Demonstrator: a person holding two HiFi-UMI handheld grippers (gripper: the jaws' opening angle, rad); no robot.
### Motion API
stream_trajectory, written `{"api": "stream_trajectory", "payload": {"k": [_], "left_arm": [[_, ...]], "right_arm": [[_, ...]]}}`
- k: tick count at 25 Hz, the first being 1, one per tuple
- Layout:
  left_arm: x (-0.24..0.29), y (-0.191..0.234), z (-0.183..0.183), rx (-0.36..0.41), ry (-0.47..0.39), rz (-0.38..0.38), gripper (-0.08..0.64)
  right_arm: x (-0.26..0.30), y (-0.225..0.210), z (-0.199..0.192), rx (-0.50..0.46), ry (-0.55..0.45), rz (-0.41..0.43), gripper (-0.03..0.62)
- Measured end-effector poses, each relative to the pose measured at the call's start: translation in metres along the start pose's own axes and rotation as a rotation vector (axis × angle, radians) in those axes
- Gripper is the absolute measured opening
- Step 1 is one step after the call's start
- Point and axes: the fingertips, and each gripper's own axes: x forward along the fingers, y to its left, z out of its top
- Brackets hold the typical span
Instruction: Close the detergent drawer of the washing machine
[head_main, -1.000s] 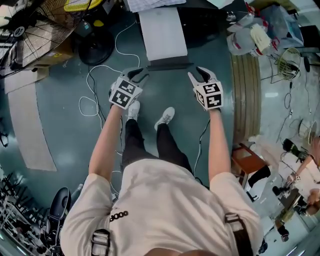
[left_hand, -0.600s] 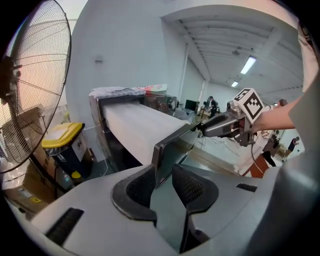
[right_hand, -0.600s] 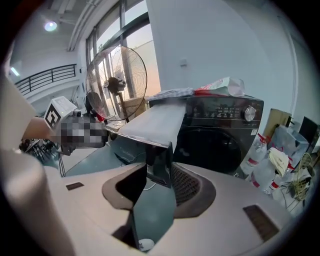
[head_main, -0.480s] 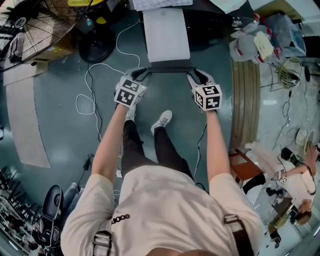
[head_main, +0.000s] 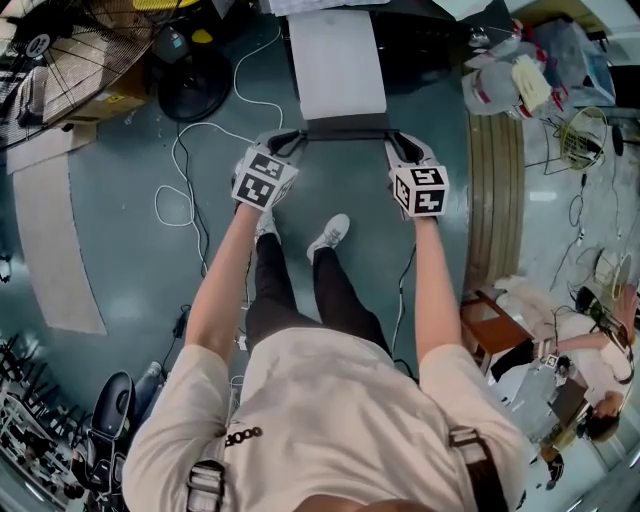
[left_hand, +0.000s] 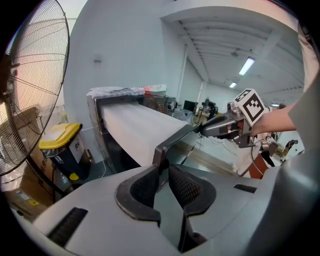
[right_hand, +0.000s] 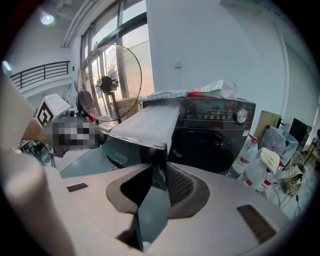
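The washing machine (right_hand: 215, 130) has its long white drawer (head_main: 335, 60) pulled out towards me, ending in a dark front bar (head_main: 345, 127). My left gripper (head_main: 285, 140) is at the bar's left corner and my right gripper (head_main: 398, 145) at its right corner. In the left gripper view the jaws (left_hand: 164, 172) are closing with the bar's corner (left_hand: 161, 150) between the pads, which touch it. The right gripper view shows its jaws (right_hand: 159, 172) closing the same way on the bar's other end (right_hand: 159, 152). Across the bar, the right gripper (left_hand: 215, 127) also appears in the left gripper view.
A large standing fan (head_main: 70, 60) is at the left, with a white cable (head_main: 190, 170) looped on the floor beside it. A yellow-lidded bin (left_hand: 60, 137) sits by the machine. Bottles and bags (head_main: 500, 70) crowd the right. My feet (head_main: 330, 235) stand below the drawer.
Both grippers have moved forward and down onto the ends of the drawer's front bar, and their jaws have narrowed around it.
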Motion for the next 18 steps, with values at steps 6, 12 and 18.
{"api": "stream_trajectory", "payload": {"k": [6, 12, 18], "left_arm": [[-0.001, 0.004, 0.007, 0.008, -0.015, 0.021, 0.071], [0.005, 0.022, 0.022, -0.029, -0.036, 0.04, 0.071], [0.013, 0.029, 0.033, -0.029, -0.037, 0.04, 0.072]], "right_arm": [[0.001, -0.003, 0.008, 0.03, -0.023, -0.013, 0.075], [0.012, -0.012, 0.028, 0.03, -0.035, -0.022, 0.075], [0.022, -0.022, 0.037, 0.033, -0.032, -0.024, 0.075]]}}
